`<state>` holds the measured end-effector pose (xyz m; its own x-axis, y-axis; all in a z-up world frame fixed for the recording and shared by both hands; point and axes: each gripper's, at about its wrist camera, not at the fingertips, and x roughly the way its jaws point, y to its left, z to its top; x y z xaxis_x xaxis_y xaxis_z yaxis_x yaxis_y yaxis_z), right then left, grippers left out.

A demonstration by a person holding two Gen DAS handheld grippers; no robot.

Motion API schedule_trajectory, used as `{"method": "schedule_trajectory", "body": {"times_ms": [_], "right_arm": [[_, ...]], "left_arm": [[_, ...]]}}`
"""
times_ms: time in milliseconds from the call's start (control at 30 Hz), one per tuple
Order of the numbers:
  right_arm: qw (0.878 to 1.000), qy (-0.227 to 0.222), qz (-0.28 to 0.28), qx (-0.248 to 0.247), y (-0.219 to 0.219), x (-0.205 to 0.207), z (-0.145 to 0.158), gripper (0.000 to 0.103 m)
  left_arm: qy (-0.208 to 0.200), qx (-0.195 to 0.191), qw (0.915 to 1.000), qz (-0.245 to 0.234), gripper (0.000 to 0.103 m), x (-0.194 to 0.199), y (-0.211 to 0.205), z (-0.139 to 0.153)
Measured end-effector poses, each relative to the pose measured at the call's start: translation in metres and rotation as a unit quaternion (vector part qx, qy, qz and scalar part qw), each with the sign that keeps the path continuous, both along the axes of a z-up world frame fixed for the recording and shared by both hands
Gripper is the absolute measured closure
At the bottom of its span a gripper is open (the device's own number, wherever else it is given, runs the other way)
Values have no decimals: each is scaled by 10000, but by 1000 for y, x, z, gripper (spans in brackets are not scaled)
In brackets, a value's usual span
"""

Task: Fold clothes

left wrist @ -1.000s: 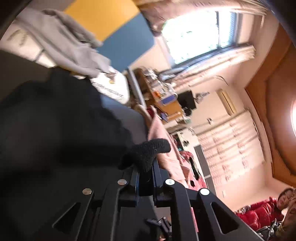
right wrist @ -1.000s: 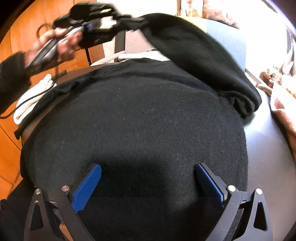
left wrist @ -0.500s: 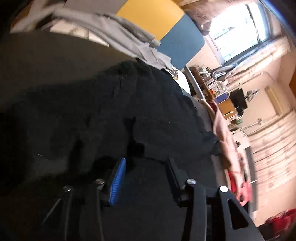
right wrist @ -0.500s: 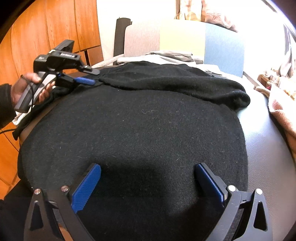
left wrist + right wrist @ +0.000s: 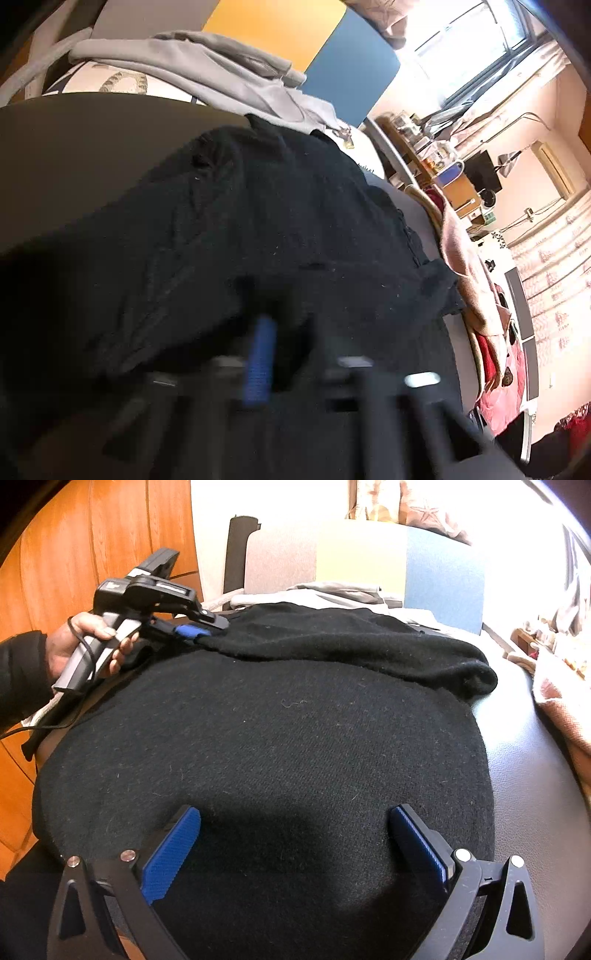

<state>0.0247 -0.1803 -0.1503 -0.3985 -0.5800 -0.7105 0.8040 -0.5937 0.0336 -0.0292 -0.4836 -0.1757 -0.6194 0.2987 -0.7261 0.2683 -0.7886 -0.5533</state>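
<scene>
Risk is mostly that folded sleeve [image 5: 369, 646] sliding off: your left claw [image 5: 201, 633] sits at its edge, blurry, can't tell if it's gripping. Right claw [image 5: 295, 834] is wide apart, empty, black sweater [image 5: 266, 746] spread directly ahead beneath it.

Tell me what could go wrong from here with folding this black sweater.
The folded-over sleeve ends in a bunched cuff at the black sweater edge; it may slide off toward the grey surface.

The left gripper sits right at the sleeve's fold, so pulling away could snag and drag the knit.

The right gripper hangs open above the body, so nothing pins the cloth if it shifts.
</scene>
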Motion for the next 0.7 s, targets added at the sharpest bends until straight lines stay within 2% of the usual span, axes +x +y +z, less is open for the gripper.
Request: {"method": "schedule_trajectory", "body": {"times_ms": [133, 200, 267, 333, 433, 533, 600, 633, 700], "right_arm": [[9995, -226, 8, 206, -4, -7, 7, 1], [9992, -379, -28, 106, -1, -14, 16, 10], [9985, -504, -137, -154, 4, -25, 27, 11], [9971, -578, -289, -392, 10, -37, 36, 11], [9947, -639, -483, -647, 17, -57, 45, 11], [9913, -728, -643, -887, 21, -77, 48, 11], [9918, -601, -732, -858, 20, -90, 48, 11], [9925, -511, -772, -803, 18, -96, 48, 11], [9913, -605, -747, -900, 16, -110, 48, 11]], "left_arm": [[706, 461, 9956, 410, 97, 16, -20, 26], [1173, 763, 9878, 677, 97, 28, -35, 47], [1487, 992, 9801, 860, 97, 40, -54, 66], [1607, 1151, 9753, 985, 97, 48, -69, 77], [1625, 1197, 9739, 1039, 97, 53, -85, 90], [1447, 1259, 9772, 910, 97, 50, -85, 93], [1451, 1383, 9768, 749, 97, 53, -81, 93], [1489, 1470, 9754, 689, 97, 54, -78, 93], [1593, 1703, 9708, 571, 97, 54, -73, 93]]}}
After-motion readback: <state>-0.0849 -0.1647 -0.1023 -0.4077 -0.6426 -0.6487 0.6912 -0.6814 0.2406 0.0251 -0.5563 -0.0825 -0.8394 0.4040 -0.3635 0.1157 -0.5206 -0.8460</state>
